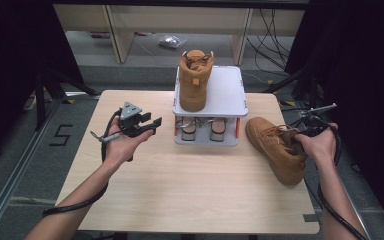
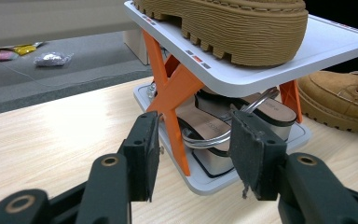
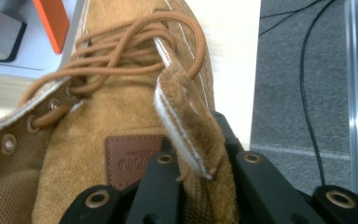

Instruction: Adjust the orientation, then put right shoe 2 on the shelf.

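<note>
A tan suede boot (image 1: 275,147) lies on the table's right side, toe toward the rack. My right gripper (image 1: 302,132) is shut on the upper edge of its collar by the laces; in the right gripper view both jaws (image 3: 200,158) pinch the flap above the boot's brown label (image 3: 130,158). A second tan boot (image 1: 194,80) stands on the top shelf of a white two-shelf rack (image 1: 225,92) with orange struts. My left gripper (image 1: 152,125) is held above the table left of the rack, open, nothing between its jaws (image 2: 196,144), facing the lower shelf.
A pair of sandals (image 2: 214,126) sits on the rack's lower shelf (image 2: 200,182). The light wooden table (image 1: 180,185) ends close to the right of the lying boot. Cables and dark stands run beyond the right edge; shelving stands behind the table.
</note>
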Motion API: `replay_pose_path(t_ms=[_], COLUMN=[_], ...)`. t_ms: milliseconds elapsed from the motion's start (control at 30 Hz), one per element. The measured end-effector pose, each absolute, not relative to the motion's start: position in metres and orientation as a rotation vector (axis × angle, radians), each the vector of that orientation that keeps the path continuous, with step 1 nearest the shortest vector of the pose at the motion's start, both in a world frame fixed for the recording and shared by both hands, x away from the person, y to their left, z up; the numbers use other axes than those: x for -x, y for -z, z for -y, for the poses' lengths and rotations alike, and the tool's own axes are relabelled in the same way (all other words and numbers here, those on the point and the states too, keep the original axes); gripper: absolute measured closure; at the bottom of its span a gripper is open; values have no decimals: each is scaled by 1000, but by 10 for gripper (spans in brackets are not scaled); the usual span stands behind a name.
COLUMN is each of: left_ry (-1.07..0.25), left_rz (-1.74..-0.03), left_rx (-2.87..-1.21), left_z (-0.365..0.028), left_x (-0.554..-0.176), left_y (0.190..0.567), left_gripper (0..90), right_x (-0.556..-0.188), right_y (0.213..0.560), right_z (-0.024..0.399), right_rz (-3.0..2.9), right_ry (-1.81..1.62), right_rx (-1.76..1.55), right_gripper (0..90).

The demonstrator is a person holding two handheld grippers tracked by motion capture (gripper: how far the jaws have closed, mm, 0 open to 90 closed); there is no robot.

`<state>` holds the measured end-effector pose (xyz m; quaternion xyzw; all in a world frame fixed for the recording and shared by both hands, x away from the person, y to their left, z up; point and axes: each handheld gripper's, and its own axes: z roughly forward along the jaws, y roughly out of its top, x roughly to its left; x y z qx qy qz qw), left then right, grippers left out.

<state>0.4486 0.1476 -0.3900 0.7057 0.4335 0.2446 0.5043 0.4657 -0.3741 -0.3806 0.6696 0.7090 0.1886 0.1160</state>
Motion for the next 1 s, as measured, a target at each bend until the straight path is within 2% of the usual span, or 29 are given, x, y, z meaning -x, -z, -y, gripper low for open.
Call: replay_pose_path(t_ms=[1000], left_ry=[-580], left_rz=[-1035], left_rx=[-1692], left_z=[-144], left_x=[-447], left_y=[392], left_gripper=[521], right_x=[-459], right_y=[333], right_z=[372], right_rz=[-1991], right_ry=[-631], right_rx=[-1921], right_gripper=[853])
